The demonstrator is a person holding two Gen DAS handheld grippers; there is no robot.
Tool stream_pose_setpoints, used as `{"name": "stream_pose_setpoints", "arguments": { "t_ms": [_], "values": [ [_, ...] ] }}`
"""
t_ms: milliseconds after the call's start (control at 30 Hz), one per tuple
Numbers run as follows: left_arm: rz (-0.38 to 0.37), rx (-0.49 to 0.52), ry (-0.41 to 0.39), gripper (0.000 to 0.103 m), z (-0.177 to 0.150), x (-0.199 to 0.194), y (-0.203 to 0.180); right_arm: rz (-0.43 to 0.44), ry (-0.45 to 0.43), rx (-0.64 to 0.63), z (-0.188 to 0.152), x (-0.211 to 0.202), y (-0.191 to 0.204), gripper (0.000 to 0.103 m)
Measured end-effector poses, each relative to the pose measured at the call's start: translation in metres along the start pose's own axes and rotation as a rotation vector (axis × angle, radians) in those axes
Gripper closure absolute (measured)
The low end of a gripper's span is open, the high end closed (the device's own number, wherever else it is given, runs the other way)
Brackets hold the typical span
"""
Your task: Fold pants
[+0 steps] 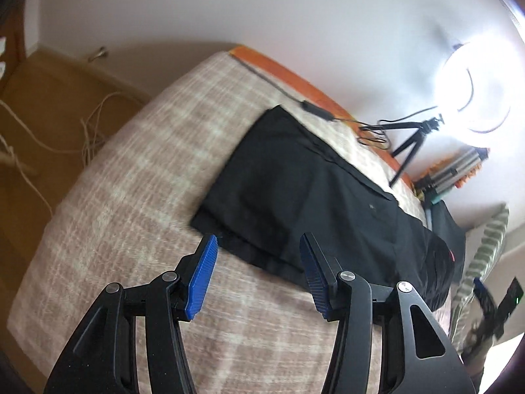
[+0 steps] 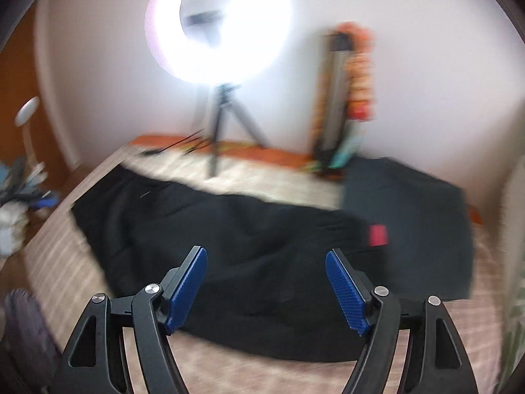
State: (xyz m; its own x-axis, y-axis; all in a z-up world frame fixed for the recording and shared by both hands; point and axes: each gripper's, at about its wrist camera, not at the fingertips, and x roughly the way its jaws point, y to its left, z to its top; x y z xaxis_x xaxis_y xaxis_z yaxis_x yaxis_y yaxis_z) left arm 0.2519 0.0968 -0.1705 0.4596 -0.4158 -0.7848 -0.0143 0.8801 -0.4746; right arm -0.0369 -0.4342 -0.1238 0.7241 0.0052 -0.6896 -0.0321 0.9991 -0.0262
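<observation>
The left gripper has its two blue-padded fingers spread wide, with nothing between them. It hangs above the near edge of the black pants, not touching the cloth as far as the left wrist view shows. The right gripper is likewise spread wide and holds nothing; its fingers frame the middle of the pants, and whether they touch the fabric cannot be told because the view is blurred.

The pants lie flat on a bed covered with a beige checked blanket, stretched along its far side, near the orange edge by the wall. A second dark cloth with a small red tag lies just beside the pants towards the bed's right end, its edge overlapping or touching them.

A lit ring light stands on a tripod at the far edge of the bed, against the white wall.
</observation>
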Motion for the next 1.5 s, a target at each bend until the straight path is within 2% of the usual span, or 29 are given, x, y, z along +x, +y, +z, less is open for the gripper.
{"name": "stream_pose_setpoints", "arguments": {
  "t_ms": [133, 200, 300, 367, 500, 533, 600, 700, 733, 833, 967, 1100, 1233, 1300, 1433, 1500],
  "values": [
    [0.018, -0.002, 0.010, 0.052, 0.000, 0.011, 0.003, 0.146, 0.078, -0.100, -0.004, 0.025, 0.052, 0.031],
    [0.019, -0.004, 0.016, 0.052, -0.001, 0.015, 0.004, 0.216, 0.125, -0.202, -0.011, 0.042, 0.090, 0.032],
    [0.024, -0.001, 0.026, 0.052, -0.002, 0.019, 0.004, 0.249, 0.185, -0.360, -0.025, 0.063, 0.135, 0.033],
    [0.023, -0.008, 0.029, 0.052, -0.002, 0.020, 0.006, 0.237, 0.228, -0.450, -0.033, 0.080, 0.161, 0.040],
    [0.042, -0.007, 0.021, 0.052, 0.001, 0.017, 0.010, 0.188, 0.305, -0.567, -0.047, 0.115, 0.186, 0.055],
    [0.051, -0.003, 0.018, 0.052, 0.003, 0.016, 0.011, 0.194, 0.328, -0.583, -0.050, 0.122, 0.189, 0.066],
    [0.058, -0.001, 0.019, 0.052, 0.006, 0.015, 0.012, 0.208, 0.359, -0.590, -0.055, 0.129, 0.186, 0.073],
    [0.066, 0.003, 0.032, 0.050, 0.006, 0.018, 0.012, 0.220, 0.347, -0.565, -0.055, 0.127, 0.178, 0.098],
    [0.074, 0.005, 0.034, 0.050, 0.005, 0.019, 0.012, 0.226, 0.347, -0.551, -0.055, 0.125, 0.174, 0.102],
    [0.071, 0.001, 0.049, 0.049, 0.002, 0.026, 0.011, 0.267, 0.359, -0.532, -0.058, 0.118, 0.166, 0.103],
    [0.070, -0.042, 0.057, 0.049, 0.002, 0.036, 0.014, 0.274, 0.356, -0.505, -0.061, 0.112, 0.163, 0.103],
    [0.039, -0.100, 0.056, 0.049, 0.005, 0.044, 0.019, 0.270, 0.358, -0.581, -0.064, 0.113, 0.174, 0.103],
    [-0.005, -0.175, 0.007, 0.050, 0.008, 0.046, 0.024, 0.288, 0.367, -0.520, -0.058, 0.115, 0.168, 0.102],
    [-0.017, -0.159, -0.009, 0.051, 0.008, 0.043, 0.020, 0.286, 0.361, -0.516, -0.058, 0.116, 0.167, 0.102],
    [0.031, -0.130, -0.042, 0.051, 0.004, 0.037, 0.020, 0.271, 0.359, -0.541, -0.061, 0.116, 0.170, 0.099],
    [0.037, -0.143, -0.019, 0.051, 0.002, 0.042, 0.024, 0.273, 0.360, -0.540, -0.061, 0.117, 0.172, 0.098]
  ]
}}
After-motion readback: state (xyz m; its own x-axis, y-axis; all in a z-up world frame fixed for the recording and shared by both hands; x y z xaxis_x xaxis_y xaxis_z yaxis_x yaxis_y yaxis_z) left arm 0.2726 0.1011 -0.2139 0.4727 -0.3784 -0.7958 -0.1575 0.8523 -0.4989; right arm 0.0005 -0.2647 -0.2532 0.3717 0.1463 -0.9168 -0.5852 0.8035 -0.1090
